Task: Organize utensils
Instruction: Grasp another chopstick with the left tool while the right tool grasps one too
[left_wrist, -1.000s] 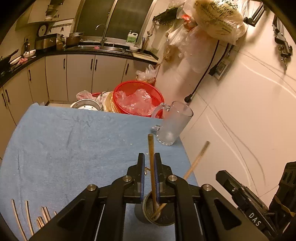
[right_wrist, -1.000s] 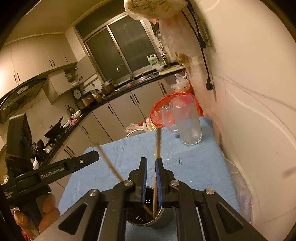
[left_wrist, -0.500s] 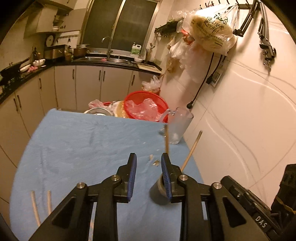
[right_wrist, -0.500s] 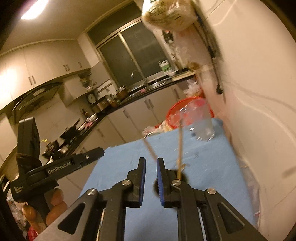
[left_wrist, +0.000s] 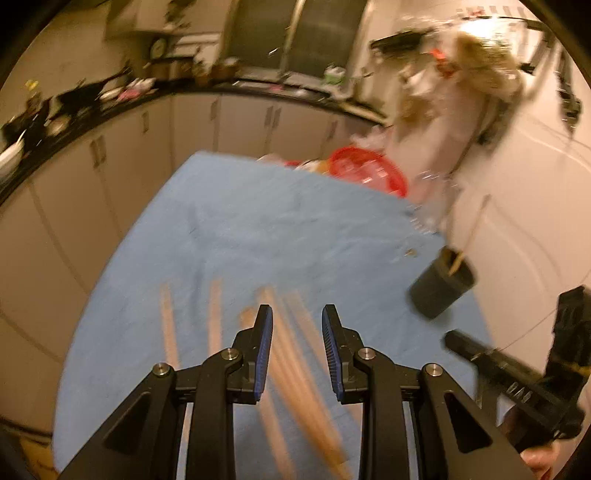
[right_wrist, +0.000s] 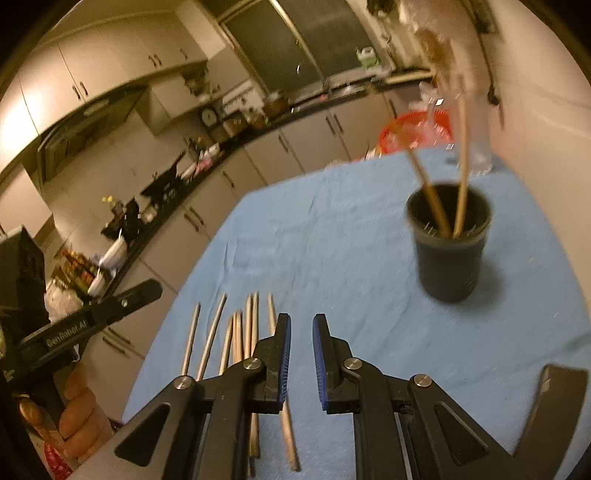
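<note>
Both grippers, left gripper (left_wrist: 297, 314) and right gripper (right_wrist: 298, 322), hover jaws apart and empty above loose chopsticks (right_wrist: 240, 332) on the near bench (right_wrist: 332, 251); two stand in the black holder (right_wrist: 448, 240). Next: pick another.

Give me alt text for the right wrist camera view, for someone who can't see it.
The right tongs, open and empty, hover over a blue cloth beside a row of loose chopsticks. Farther right, a dark cup stands upright holding two chopsticks. The left tongs show at the left edge, with kitchen cabinets behind.
</note>
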